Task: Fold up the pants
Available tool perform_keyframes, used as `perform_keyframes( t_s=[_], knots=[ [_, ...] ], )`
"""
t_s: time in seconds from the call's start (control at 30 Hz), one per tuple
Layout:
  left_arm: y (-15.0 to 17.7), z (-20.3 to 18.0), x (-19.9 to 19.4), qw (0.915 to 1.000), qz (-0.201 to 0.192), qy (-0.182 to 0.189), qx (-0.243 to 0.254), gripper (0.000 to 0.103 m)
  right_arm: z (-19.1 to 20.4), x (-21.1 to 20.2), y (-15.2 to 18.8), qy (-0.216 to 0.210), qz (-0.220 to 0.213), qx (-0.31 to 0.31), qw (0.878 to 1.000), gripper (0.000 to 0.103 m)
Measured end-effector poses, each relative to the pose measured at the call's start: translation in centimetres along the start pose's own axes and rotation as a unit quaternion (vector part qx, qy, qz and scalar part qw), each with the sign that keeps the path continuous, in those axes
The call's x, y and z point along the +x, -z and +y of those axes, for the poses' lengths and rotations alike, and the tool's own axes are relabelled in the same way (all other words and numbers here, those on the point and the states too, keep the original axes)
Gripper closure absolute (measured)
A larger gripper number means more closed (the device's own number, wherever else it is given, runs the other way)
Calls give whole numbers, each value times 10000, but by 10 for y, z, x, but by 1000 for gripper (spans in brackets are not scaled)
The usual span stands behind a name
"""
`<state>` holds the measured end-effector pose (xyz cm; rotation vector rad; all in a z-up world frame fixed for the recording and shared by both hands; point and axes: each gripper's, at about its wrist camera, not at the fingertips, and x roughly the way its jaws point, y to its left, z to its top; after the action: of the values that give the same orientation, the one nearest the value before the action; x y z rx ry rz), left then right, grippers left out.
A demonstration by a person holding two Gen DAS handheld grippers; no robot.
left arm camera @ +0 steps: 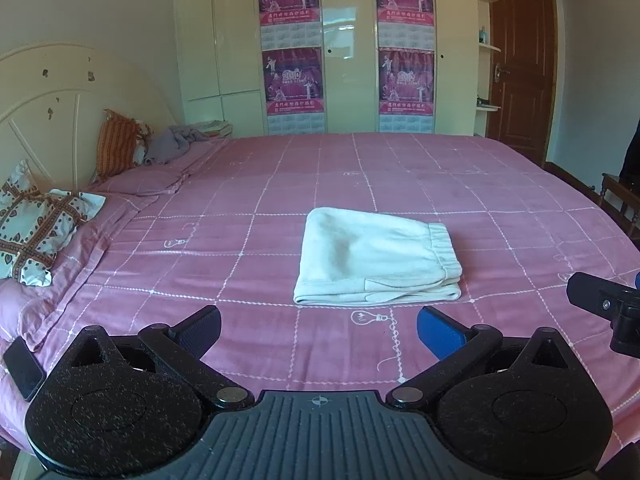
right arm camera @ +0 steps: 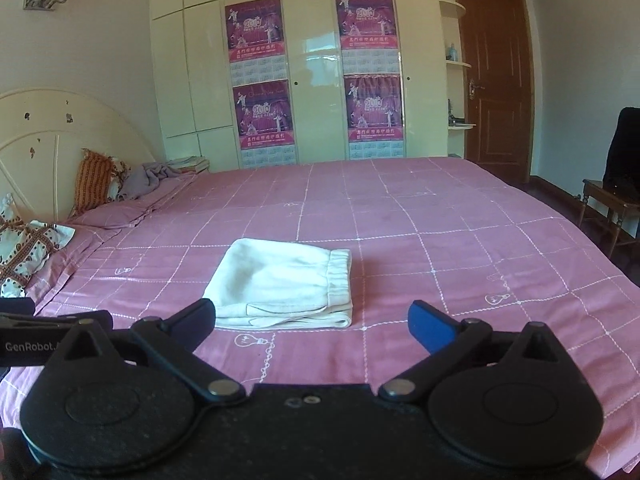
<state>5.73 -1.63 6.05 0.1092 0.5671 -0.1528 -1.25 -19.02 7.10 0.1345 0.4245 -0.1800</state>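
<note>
White pants point(left arm camera: 372, 258) lie folded into a compact rectangle on the pink checked bedspread point(left arm camera: 240, 240), elastic waistband on the right side. My left gripper point(left arm camera: 320, 328) is open and empty, held back from the near edge of the pants. In the right wrist view the folded pants point(right arm camera: 284, 284) lie just ahead and left of centre. My right gripper point(right arm camera: 312, 324) is open and empty, its left fingertip close to the pants' near left corner. Part of the right gripper point(left arm camera: 608, 308) shows at the right edge of the left wrist view.
Pillows point(left arm camera: 36, 232) and a headboard point(left arm camera: 60, 100) stand at the left. A black phone point(left arm camera: 24, 368) lies near the bed's left front edge. A wardrobe with posters point(left arm camera: 328, 48) is behind the bed, a brown door point(left arm camera: 520, 60) and a wooden chair point(right arm camera: 612, 208) at the right.
</note>
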Motion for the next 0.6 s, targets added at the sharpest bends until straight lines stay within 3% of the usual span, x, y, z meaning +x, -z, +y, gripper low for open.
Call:
perform_keyframes(
  t_s=[0.6],
  knots=[
    [4,-25,5,9995,283,132,52,0,-16,8,7,126,168,171,9996,0]
  ],
)
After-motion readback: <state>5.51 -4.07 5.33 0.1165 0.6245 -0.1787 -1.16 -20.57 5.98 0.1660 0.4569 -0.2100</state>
